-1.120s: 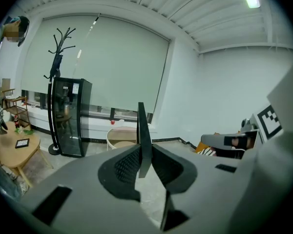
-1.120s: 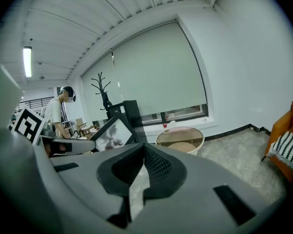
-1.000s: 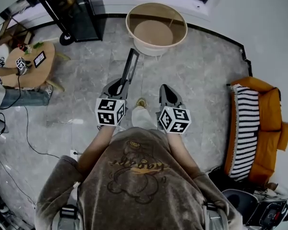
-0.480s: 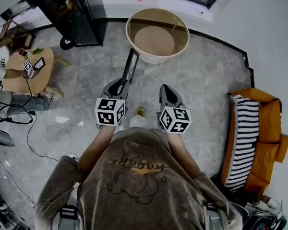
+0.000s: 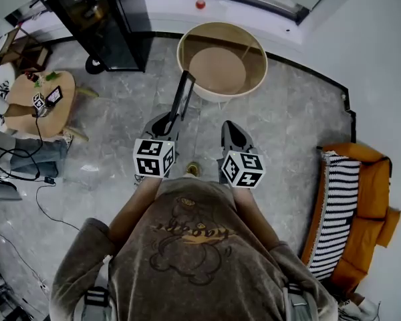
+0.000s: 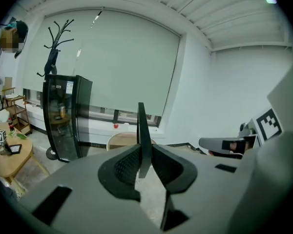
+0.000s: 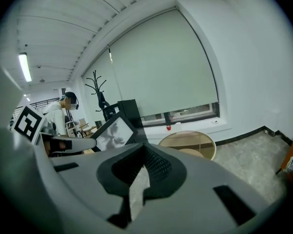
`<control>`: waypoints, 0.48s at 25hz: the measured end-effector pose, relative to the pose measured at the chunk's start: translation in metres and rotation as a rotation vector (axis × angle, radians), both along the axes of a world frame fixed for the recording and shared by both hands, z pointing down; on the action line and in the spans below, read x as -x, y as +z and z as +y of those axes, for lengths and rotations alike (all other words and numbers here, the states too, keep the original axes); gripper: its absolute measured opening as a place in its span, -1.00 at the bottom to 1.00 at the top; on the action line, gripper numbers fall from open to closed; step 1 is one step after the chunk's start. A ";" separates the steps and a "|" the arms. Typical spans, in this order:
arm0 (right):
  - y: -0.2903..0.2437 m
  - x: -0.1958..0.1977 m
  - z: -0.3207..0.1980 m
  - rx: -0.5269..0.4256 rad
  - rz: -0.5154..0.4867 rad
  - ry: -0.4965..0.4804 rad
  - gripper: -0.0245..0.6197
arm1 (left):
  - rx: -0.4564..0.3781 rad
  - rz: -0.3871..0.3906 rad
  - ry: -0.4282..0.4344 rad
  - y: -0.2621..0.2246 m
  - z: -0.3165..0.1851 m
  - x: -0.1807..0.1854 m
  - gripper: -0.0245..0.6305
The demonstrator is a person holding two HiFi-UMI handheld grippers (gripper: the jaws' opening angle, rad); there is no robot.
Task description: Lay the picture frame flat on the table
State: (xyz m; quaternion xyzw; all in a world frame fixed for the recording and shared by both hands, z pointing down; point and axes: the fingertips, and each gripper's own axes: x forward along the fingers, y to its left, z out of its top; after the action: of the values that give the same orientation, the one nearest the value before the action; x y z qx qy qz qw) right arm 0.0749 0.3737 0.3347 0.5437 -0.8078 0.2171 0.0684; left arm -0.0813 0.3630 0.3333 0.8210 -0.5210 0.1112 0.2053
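head view: my left gripper is pinching the lower edge of the picture frame, which stands up edge-on from the jaws and leans toward the round table. the frame is in the air on the near side of that table, just short of its rim, with nothing of it over the top. my right gripper hangs beside it, also on the near side of the table, and touches nothing.

left gripper view: the jaws are clamped on the frame, with the thin dark edge rising straight up between the pads. the round table shows low behind the frame, ahead of the left gripper and well apart from it.

right gripper view: the jaws of the right gripper are pressed together with nothing between them. to the left of the round table i see the frame face-on, tilted, with a pale picture in a dark border, held up off any surface.

my reading of progress: the frame is picked up and secure, so the grasp is done. what is left is the whole placing part: bringing it over the table top, tipping it down until it lies flat, and letting go. nothing rests on the table top as far as i can see.
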 end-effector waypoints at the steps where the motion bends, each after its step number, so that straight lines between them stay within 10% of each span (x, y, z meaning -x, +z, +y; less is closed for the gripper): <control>1: -0.001 -0.003 -0.005 -0.002 0.001 -0.004 -0.87 | -0.001 0.000 -0.004 0.000 -0.005 -0.002 -0.67; 12: 0.000 -0.005 -0.036 0.002 -0.008 -0.012 -0.86 | -0.014 -0.005 -0.028 -0.004 -0.032 0.000 -0.67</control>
State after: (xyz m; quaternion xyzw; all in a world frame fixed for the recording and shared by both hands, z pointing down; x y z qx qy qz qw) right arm 0.0799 0.3380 0.3344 0.5379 -0.8111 0.2198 0.0669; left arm -0.0815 0.3306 0.3296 0.8148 -0.5336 0.1070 0.1998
